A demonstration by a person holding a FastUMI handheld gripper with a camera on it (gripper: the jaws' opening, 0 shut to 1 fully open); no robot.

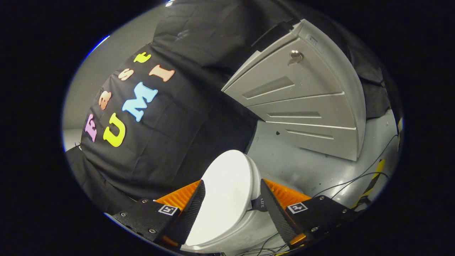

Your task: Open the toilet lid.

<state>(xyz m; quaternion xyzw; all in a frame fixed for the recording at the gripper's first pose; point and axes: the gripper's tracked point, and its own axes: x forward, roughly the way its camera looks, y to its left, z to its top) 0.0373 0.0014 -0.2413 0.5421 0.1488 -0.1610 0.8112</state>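
Grey floor (302,167); toilet lid (224,199) lies between parted hand-held gripper (233,199) fingers.

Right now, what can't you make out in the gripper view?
- Toilet lid: its near end runs behind the fingers, so any contact or grip there is hidden. The gripper is open, one finger to each side of the lid.
- Toilet base: covered by the lid and fingers.
- Cabinet: keyhole detail too small.
- Cables: ends cut off.
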